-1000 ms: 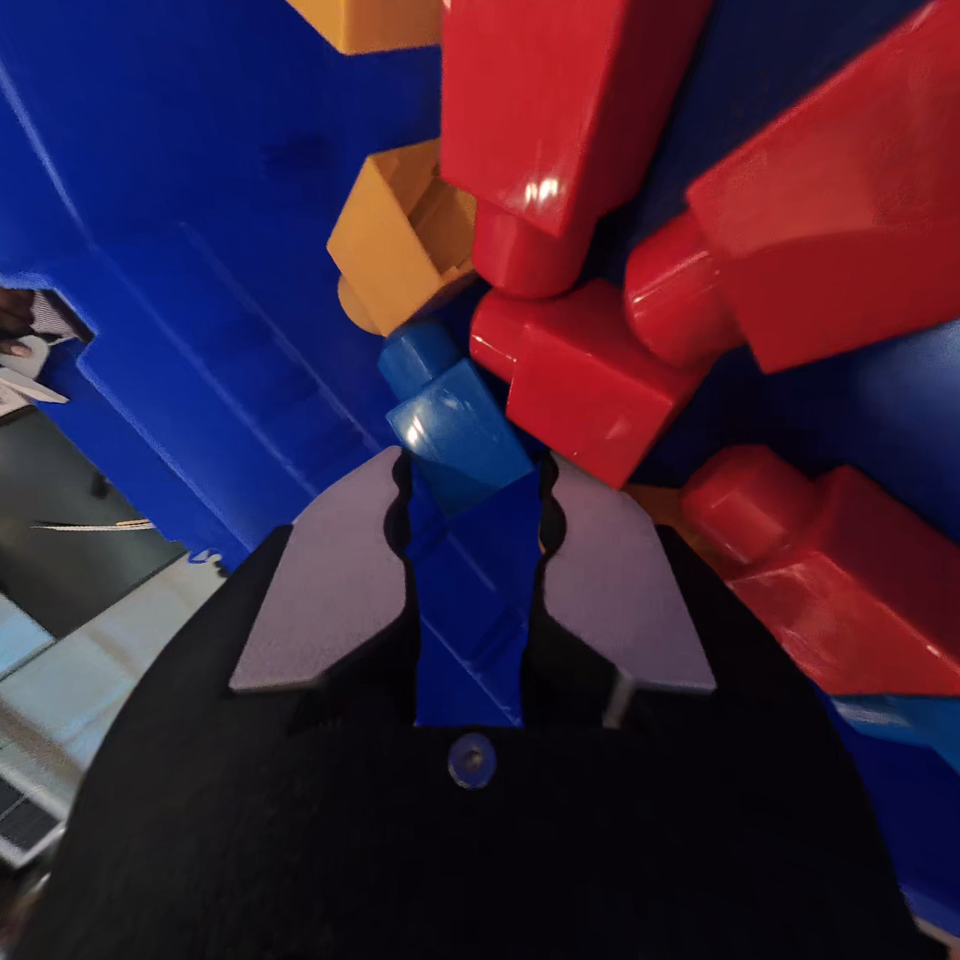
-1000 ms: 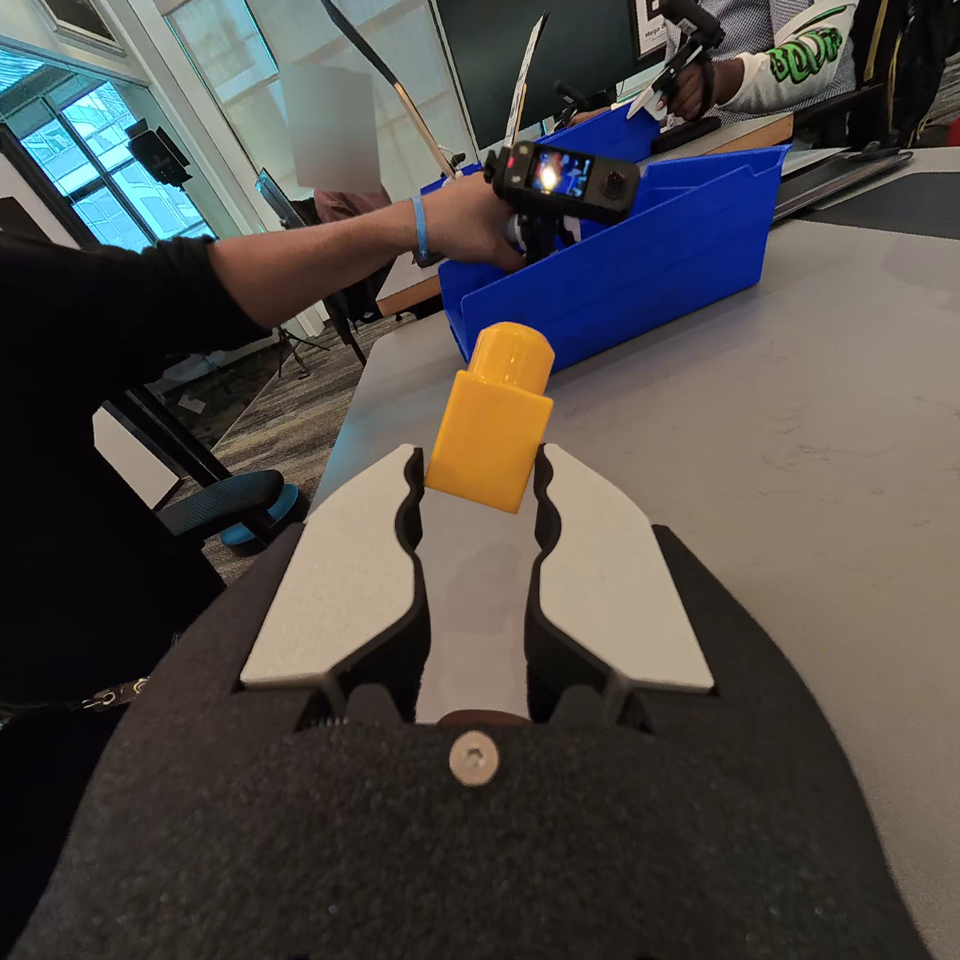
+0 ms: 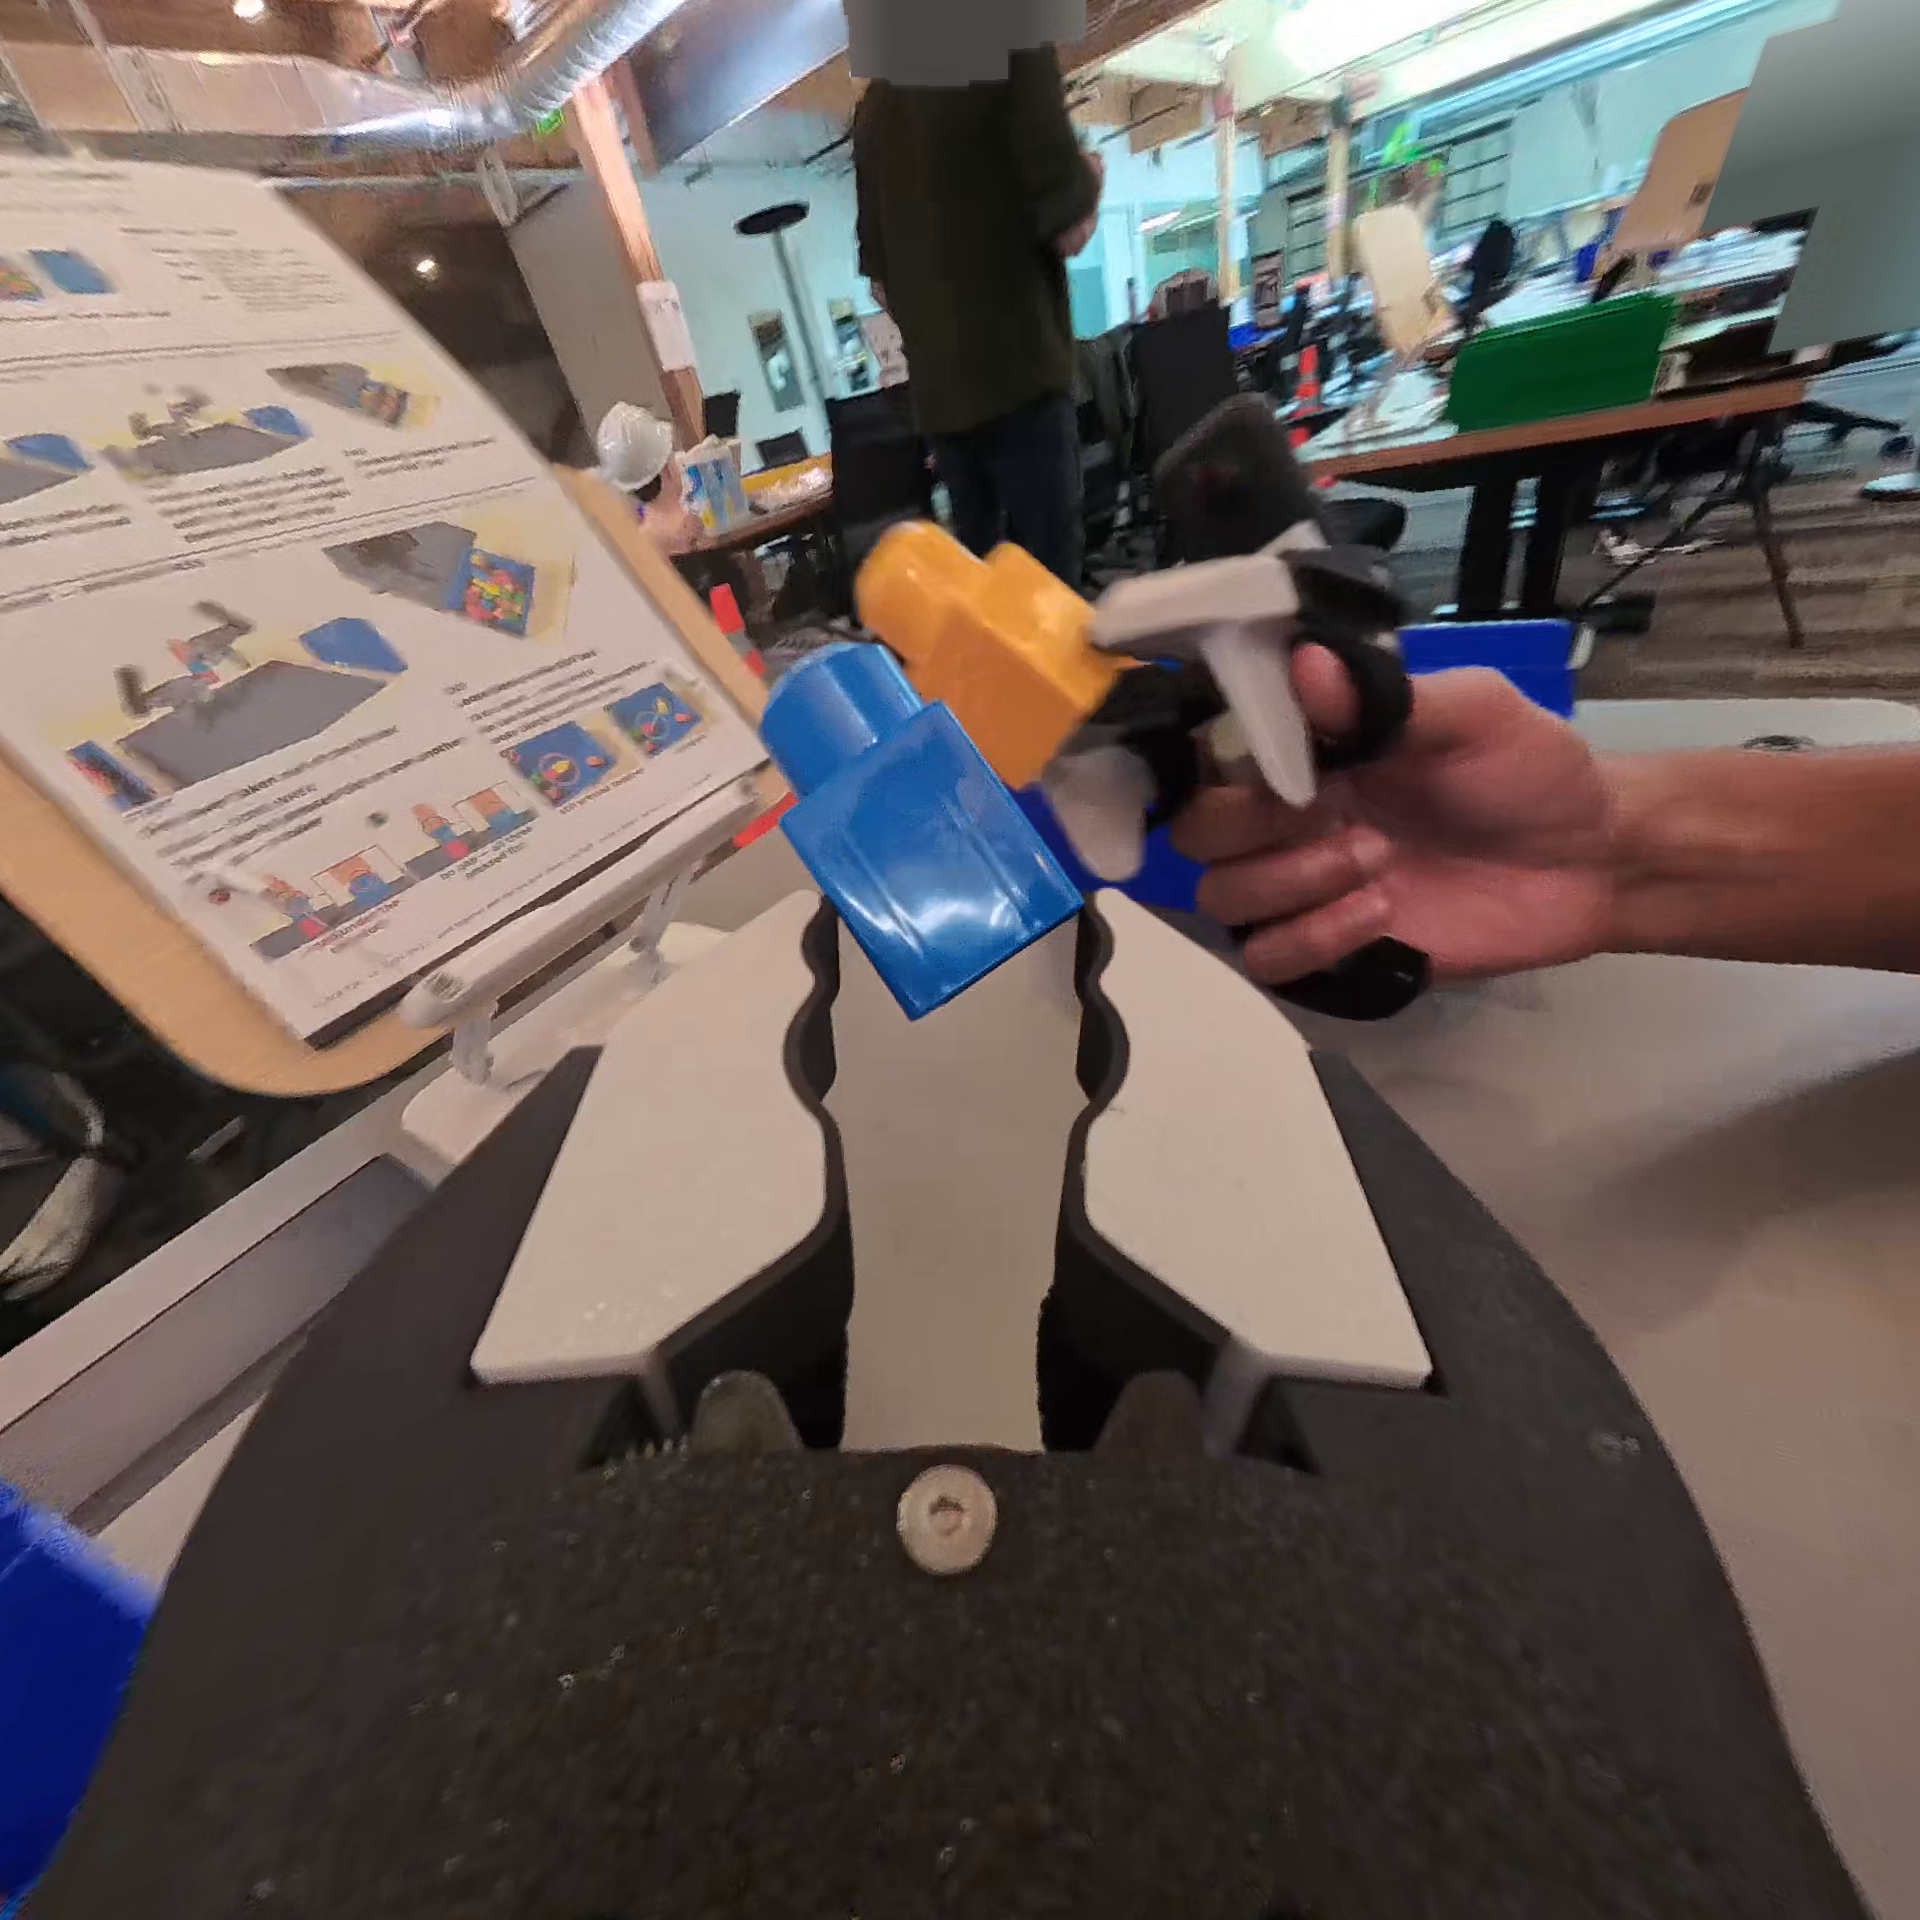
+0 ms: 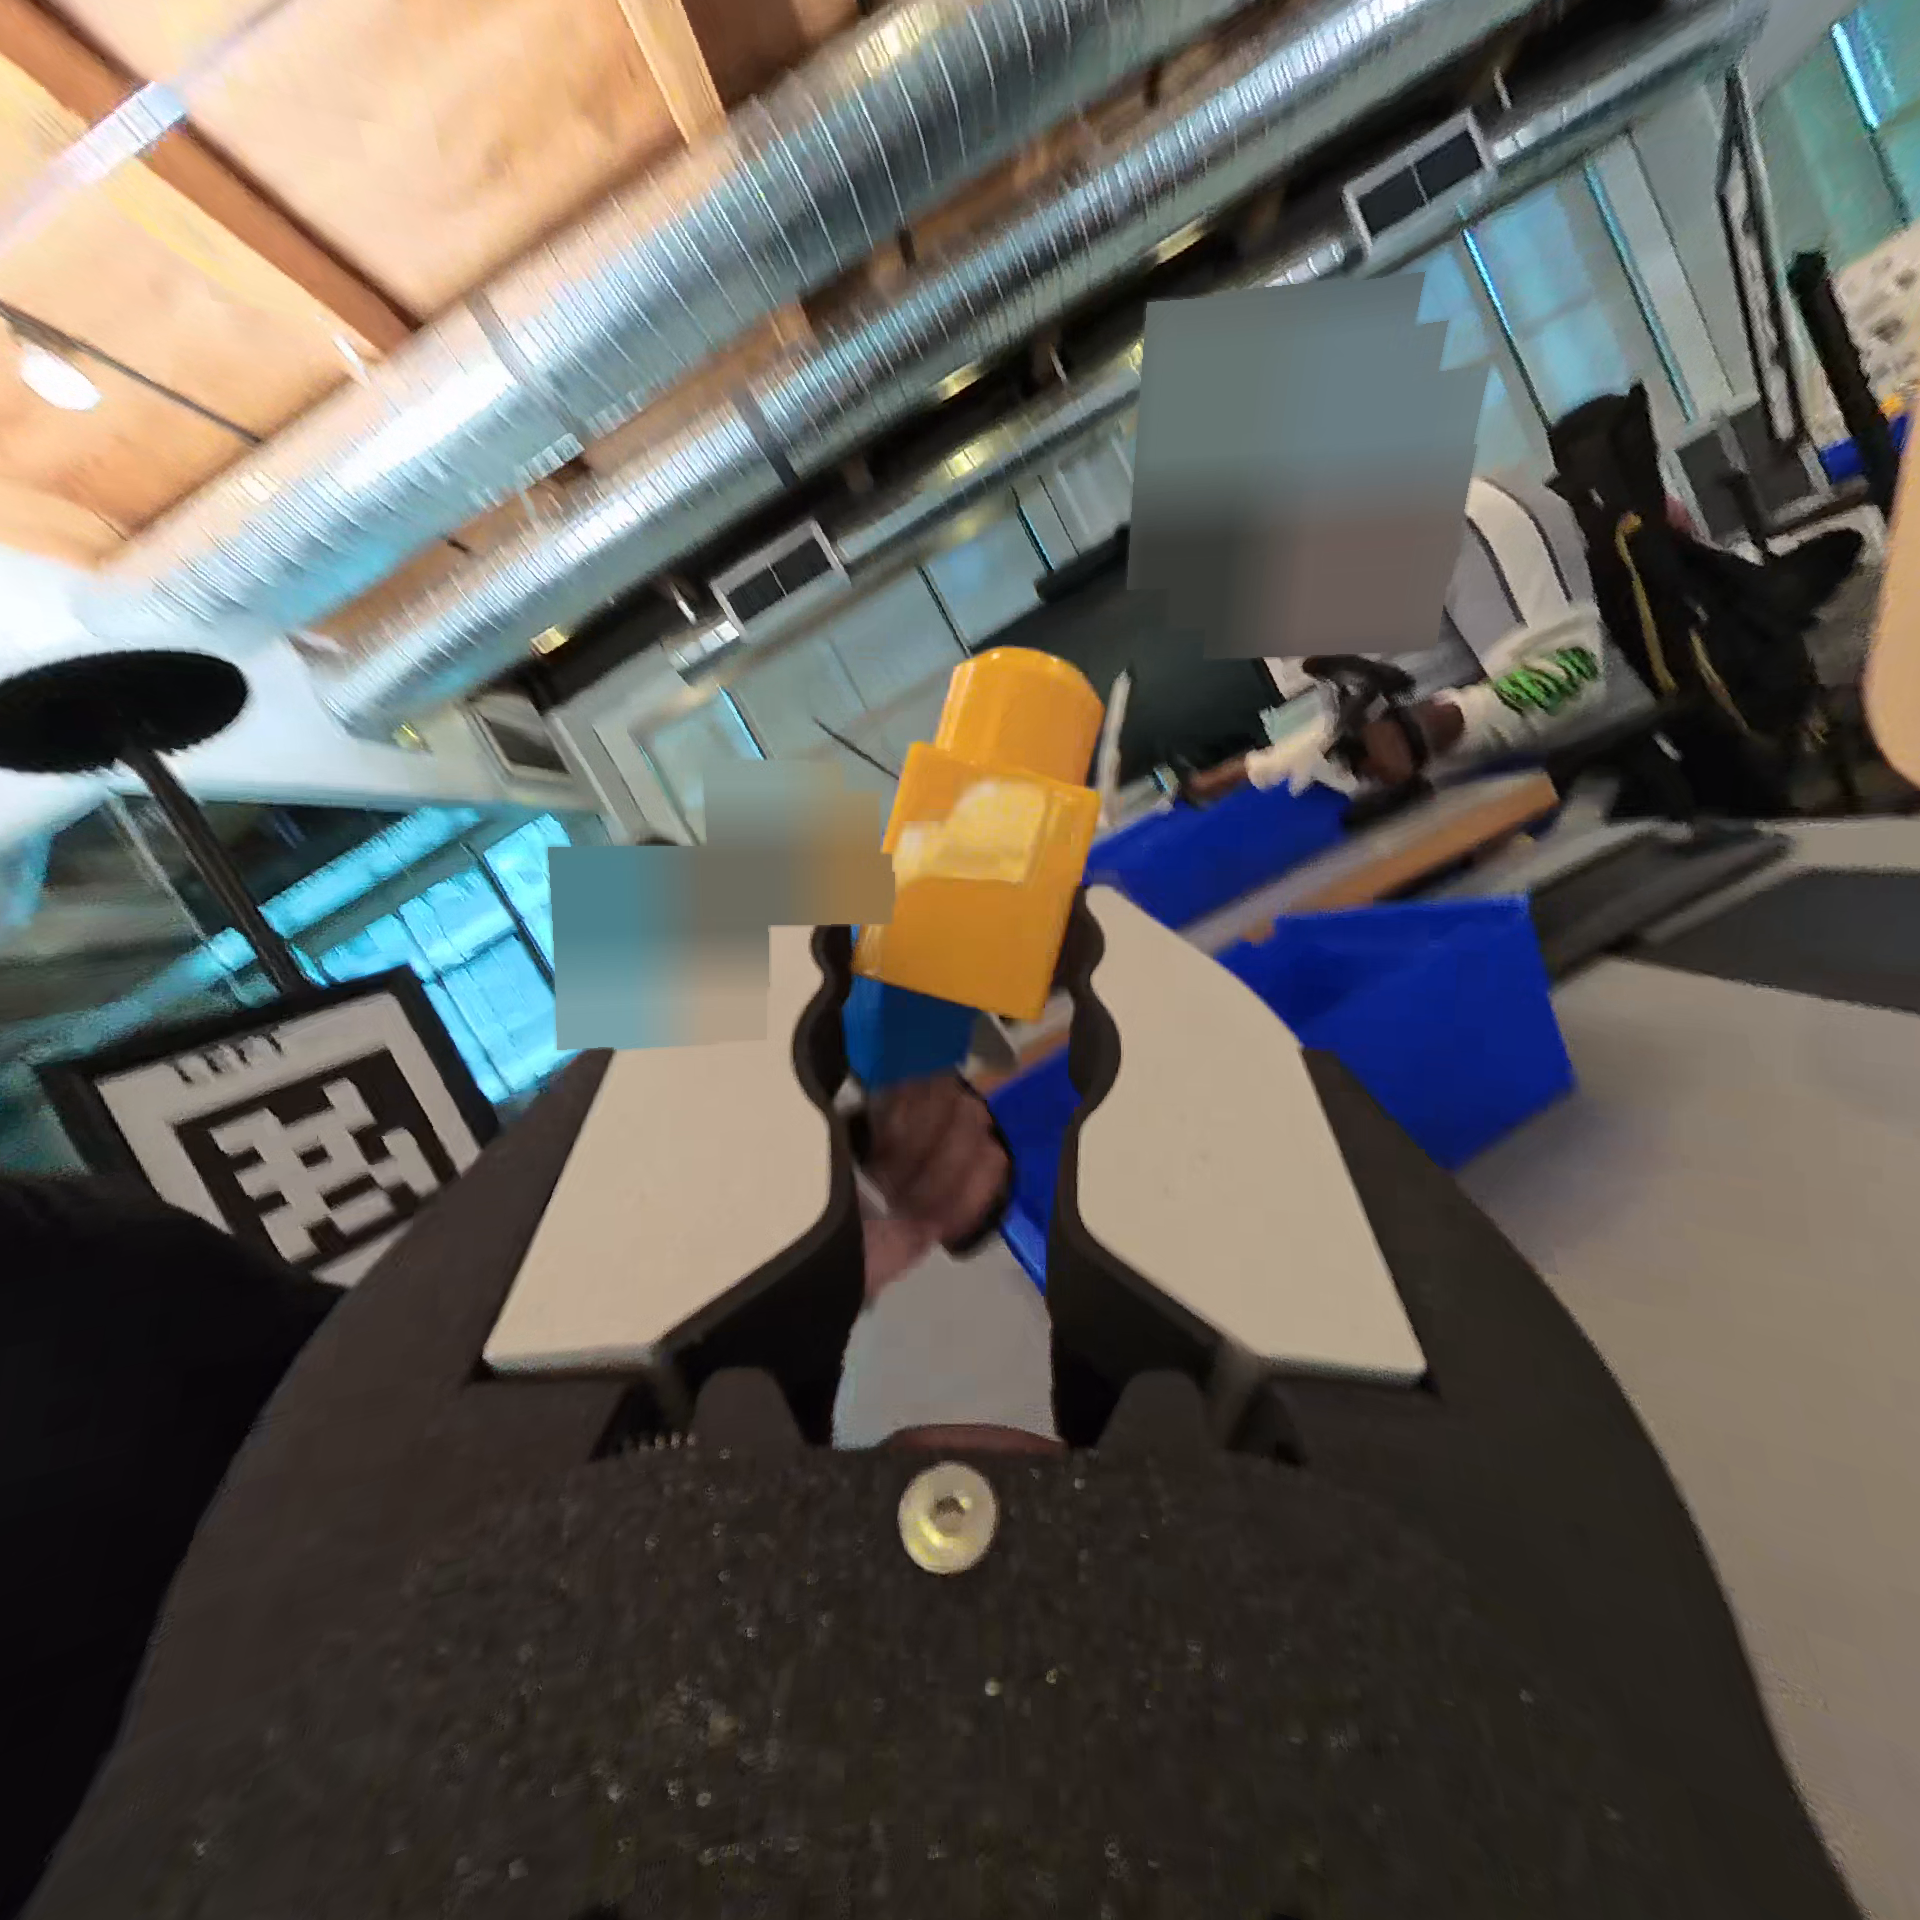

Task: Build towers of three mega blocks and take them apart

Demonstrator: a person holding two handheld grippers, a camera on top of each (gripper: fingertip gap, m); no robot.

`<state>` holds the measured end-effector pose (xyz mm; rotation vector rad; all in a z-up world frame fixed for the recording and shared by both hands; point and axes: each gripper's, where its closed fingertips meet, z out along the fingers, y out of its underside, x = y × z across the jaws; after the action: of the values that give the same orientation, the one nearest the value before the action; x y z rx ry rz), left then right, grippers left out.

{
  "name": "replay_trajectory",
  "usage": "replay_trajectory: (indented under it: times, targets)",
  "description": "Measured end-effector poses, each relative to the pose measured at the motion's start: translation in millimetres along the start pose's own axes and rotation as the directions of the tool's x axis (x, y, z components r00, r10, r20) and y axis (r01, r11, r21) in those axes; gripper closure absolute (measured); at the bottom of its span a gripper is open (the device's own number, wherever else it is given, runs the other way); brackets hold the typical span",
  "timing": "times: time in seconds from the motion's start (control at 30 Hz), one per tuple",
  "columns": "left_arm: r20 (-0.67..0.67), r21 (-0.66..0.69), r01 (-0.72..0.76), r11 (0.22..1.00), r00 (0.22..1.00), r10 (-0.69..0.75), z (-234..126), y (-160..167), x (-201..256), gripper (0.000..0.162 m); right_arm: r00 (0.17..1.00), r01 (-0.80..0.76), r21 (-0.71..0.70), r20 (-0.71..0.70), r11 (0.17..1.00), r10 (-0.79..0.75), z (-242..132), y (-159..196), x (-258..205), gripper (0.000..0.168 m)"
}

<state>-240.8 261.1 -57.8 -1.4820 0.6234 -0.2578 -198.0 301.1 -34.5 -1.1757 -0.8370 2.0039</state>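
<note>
My left gripper (image 3: 951, 920) is shut on a blue block (image 3: 914, 831), held in the air with its stud pointing up and left. My right gripper (image 4: 956, 971) is shut on a yellow block (image 4: 982, 862), stud up. In the left wrist view the yellow block (image 3: 987, 634) sits just behind and right of the blue one, held by the other gripper (image 3: 1195, 665) in a hand (image 3: 1434, 831). In the right wrist view the blue block (image 4: 899, 1023) shows just below the yellow one. I cannot tell whether the blocks touch.
An instruction sheet on a stand (image 3: 312, 582) stands at the left on the grey table (image 3: 1662, 1195). A blue bin (image 4: 1423, 997) sits on the table (image 4: 1714, 1247) at the right. A marker board (image 4: 281, 1112) is at the left. A person (image 3: 977, 260) stands behind. The left gripper's tips are roughly 7 centimetres from the right gripper's.
The left gripper has lifted the blue block out of the blue bin into the air. The right gripper has raised and tilted the yellow block up to meet it.
</note>
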Motion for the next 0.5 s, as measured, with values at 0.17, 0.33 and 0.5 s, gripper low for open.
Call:
replay_trajectory:
  times: [0.17,0.33,0.5]
  targets:
    - [-0.132,0.13,0.085,0.988,0.989,-0.068,16,-21,32,0.119,0.981,-0.119,0.133,0.168,0.984,0.096,24,-33,-18,0.129]
    - [-0.216,0.24,0.178,0.954,0.968,-0.127,21,-44,44,0.12,0.962,-0.121,0.131,0.261,0.984,0.084,31,-32,-34,0.129]
    - [-0.264,0.241,0.237,0.941,0.949,-0.171,32,-44,48,0.12,0.949,-0.12,0.127,0.307,0.985,0.076,27,-33,-43,0.129]
